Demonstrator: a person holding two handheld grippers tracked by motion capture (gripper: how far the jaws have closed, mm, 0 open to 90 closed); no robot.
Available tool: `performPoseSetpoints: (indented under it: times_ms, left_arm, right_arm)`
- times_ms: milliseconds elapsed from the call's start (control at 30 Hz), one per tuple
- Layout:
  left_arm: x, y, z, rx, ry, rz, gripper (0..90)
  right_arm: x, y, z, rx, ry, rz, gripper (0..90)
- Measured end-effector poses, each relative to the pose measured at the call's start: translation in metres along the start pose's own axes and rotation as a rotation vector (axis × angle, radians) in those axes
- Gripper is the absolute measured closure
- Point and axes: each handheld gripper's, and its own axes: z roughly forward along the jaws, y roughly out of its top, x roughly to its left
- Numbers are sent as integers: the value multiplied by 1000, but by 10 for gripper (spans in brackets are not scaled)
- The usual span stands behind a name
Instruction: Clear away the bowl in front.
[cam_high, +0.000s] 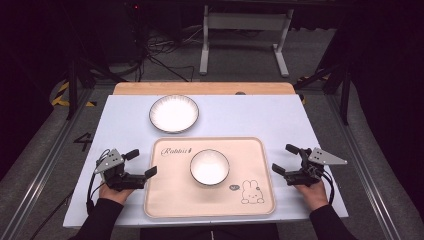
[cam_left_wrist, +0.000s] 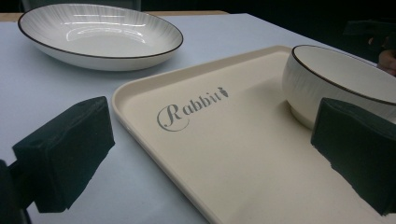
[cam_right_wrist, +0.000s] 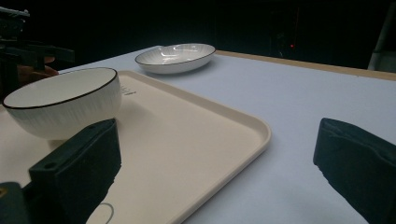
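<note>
High view: you hold 2 grippers low at the near side of the table, 1 on each flank of the cream tray (cam_high: 165, 200).
Bowl: the white bowl (cam_high: 209, 167) stands upright near the tray's middle, between your 2 hands.
Plate: the shallow plate (cam_high: 174, 113) sits on the blue table cover (cam_high: 260, 115) beyond the tray's far left corner, apart from the tray.
Left gripper: the left gripper (cam_high: 141, 163) has its jaws spread wide, holding nothing, just outside the tray's left rim.
Right gripper: the right gripper (cam_high: 285, 159) is likewise spread and empty, just off the tray's right rim.
Direction: the bowl lies inward from both, to your right from the left gripper and to your left from the right one.
Nearer hand: roughly equal; I judge neither has a clear advantage.
Axis: the bowl is round, so no long axis limits your approach; the tray's long side runs left to right.
Left gripper view: the bowl (cam_left_wrist: 336, 79) sits ahead beside 1 jaw.
</note>
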Motion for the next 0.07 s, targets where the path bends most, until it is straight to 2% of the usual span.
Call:
performPoseSetpoints:
  times_ms: [67]
  left_arm:
    - [0,0,0,0,-4,-3,2]
  right_arm:
    - [0,0,0,1,0,1,13]
